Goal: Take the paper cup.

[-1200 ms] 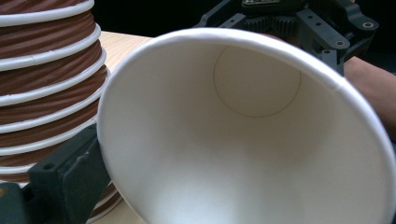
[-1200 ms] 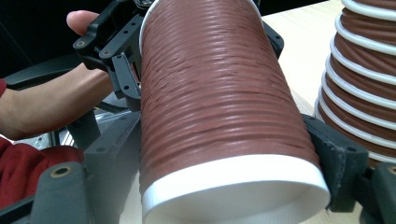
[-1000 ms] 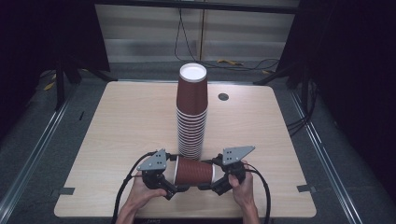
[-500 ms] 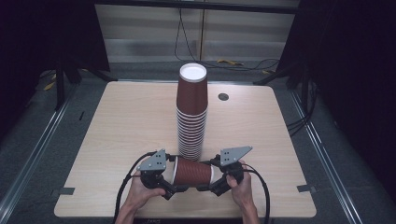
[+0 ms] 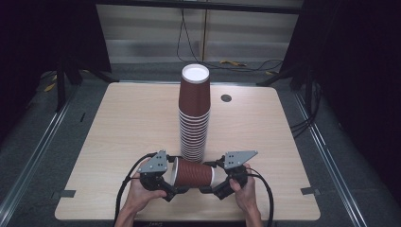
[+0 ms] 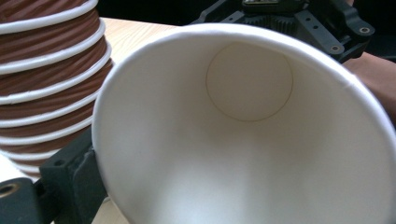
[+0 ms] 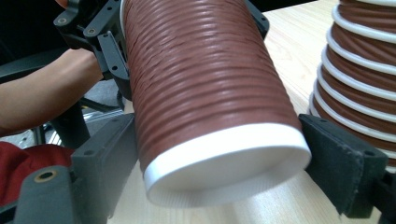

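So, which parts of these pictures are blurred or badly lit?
High view: the table is evenly lit, the surroundings are dark. Left gripper view: the near rim of the cup is soft, its bottom sharper. Right gripper view: the cup's base is a little soft, and the stack is slightly out of focus.

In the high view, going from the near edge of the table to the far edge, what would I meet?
Hands with the two grippers holding a cup on its side → tall stack of cups → small dark round fitting in the tabletop.

Ribbed brown paper cup point(image 5: 193, 173) with smooth matt white inside, pale matt wood-grain table point(image 5: 127, 123), matt black plastic tongs point(image 7: 210, 163)
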Demonstrator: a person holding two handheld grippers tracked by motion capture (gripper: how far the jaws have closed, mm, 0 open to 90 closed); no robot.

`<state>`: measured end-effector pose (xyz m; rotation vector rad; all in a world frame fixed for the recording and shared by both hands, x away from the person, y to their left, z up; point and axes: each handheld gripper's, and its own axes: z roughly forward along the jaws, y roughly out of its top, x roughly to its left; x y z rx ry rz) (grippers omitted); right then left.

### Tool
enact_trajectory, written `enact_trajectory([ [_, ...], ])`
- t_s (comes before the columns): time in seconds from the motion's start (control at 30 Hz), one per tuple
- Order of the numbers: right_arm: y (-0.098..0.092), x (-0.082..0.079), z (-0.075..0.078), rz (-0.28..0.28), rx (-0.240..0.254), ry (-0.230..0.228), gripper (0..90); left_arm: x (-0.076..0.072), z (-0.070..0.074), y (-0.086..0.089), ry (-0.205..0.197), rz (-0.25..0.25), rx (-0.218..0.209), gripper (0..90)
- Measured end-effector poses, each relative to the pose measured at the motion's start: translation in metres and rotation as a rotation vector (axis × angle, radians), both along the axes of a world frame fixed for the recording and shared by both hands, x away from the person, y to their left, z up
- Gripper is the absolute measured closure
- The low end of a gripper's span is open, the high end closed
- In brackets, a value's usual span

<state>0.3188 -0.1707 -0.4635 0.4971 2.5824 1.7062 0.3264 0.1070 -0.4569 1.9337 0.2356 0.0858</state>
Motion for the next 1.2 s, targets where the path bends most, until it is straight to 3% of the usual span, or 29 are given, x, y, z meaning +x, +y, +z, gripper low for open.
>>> enact_trajectory([
  [0.43,-0.009,-0.005,-0.006,-0.119,0.040,-0.033,13.2,0.003,0.001,0.009,0.021,0.056,0.022,3.5],
  [0.8,-0.026,-0.011,-0.014,-0.282,0.085,-0.069,13.1,0.006,0.004,0.024,0.030,0.102,0.047,3.5],
  [0.87,-0.029,-0.012,-0.015,-0.325,0.092,-0.081,13.1,0.006,0.005,0.027,0.031,0.110,0.048,3.5],
  [0.97,-0.032,-0.012,-0.015,-0.424,0.073,-0.087,13.1,0.007,0.006,0.033,0.035,0.129,0.068,3.4],
  [1.03,-0.032,-0.014,-0.016,-0.510,0.053,-0.116,13.1,0.008,0.006,0.038,0.037,0.142,0.076,3.4],
  [1.2,-0.035,-0.019,-0.021,-0.593,0.068,-0.157,13.1,0.010,0.006,0.048,0.045,0.163,0.086,3.4],
])
